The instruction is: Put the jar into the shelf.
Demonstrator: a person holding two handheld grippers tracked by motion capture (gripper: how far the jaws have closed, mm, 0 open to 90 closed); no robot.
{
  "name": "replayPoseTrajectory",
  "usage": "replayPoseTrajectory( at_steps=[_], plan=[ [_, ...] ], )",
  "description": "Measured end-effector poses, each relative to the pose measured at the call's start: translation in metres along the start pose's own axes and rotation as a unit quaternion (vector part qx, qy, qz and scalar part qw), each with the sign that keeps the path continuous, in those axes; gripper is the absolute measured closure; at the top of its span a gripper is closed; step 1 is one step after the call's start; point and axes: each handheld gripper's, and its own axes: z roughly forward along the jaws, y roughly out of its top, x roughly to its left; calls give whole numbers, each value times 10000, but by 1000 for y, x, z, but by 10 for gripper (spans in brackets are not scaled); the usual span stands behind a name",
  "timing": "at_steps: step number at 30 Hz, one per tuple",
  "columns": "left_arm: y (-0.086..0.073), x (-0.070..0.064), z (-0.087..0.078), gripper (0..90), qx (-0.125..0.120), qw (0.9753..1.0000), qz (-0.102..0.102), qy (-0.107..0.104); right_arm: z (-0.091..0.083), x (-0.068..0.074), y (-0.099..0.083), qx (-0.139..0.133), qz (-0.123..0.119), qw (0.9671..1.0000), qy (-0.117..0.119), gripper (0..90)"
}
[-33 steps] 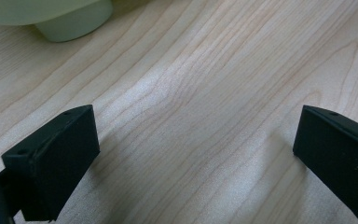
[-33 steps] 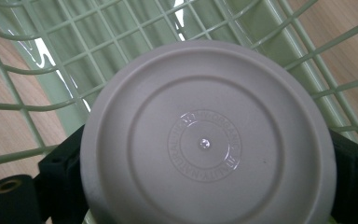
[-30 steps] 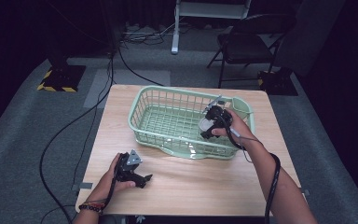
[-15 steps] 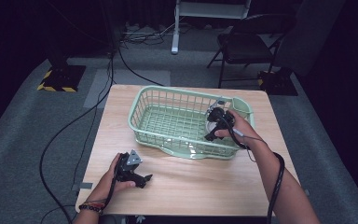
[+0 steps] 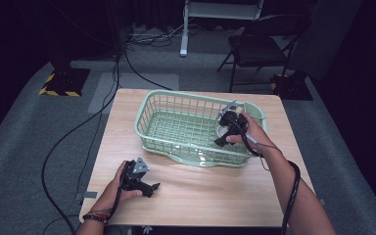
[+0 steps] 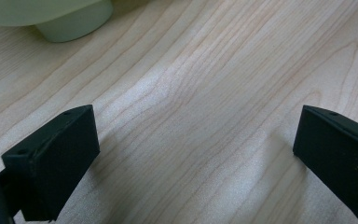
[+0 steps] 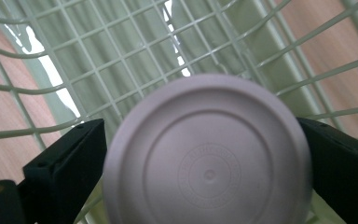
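The right gripper [image 7: 205, 154] had its two black jaws pressed against either side of a round pale-lilac cup [image 7: 208, 154], seen base-on with concentric rings moulded into its bottom; the cup sat clamped between them, inside the pale green wire basket [image 7: 121, 51] (its mesh wall and floor ran close behind the cup). In the high view the right gripper [image 5: 223, 133] reached down into the right end of the basket [image 5: 147, 117], the person's right hand [image 5: 247, 134] wrapped around it, the cup [image 5: 221, 131] just visible as a light patch below the gripper body.

The left gripper [image 6: 191, 154] had its jaws spread wide with nothing between them, only the light wooden table [image 6: 205, 70] beneath; a rounded green foot of the basket [image 6: 70, 23] stood beyond them. From above, the left gripper [image 5: 149, 187] rested low on the table [image 5: 200, 196] near its front left, held by the left hand [image 5: 120, 183], well apart from the basket; a folding chair [image 5: 259, 46] stood on the grey floor beyond the table.
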Motion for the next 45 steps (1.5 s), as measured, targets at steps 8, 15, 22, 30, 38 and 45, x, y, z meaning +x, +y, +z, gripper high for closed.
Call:
replayPoseTrajectory(
  at_steps=[8, 15, 22, 30, 38, 45],
  plan=[
    [0, 0, 0, 0, 0, 10000, 2, 0, -17, 4, -2, -374, -17, 9991, -195, 47],
    [0, 0, 0, 0, 0, 10000, 1, 0, -30, 5, -6, -563, -19, 9976, -412, 46],
    [0, 0, 0, 0, 0, 10000, 1, -1, -41, 5, -14, -698, -6, 9964, -487, 46],
    [0, 0, 0, 0, 0, 10000, 1, -1, -59, 9, -25, -909, -44, 9938, -632, 46],
    [0, 0, 0, 0, 0, 10000, 0, -1, -75, 15, -43, -1022, -131, 9913, -820, 46],
    [0, 0, 0, 0, 0, 10000, -1, -1, -88, 19, -63, -1213, -119, 9882, -925, 46]
  ],
)
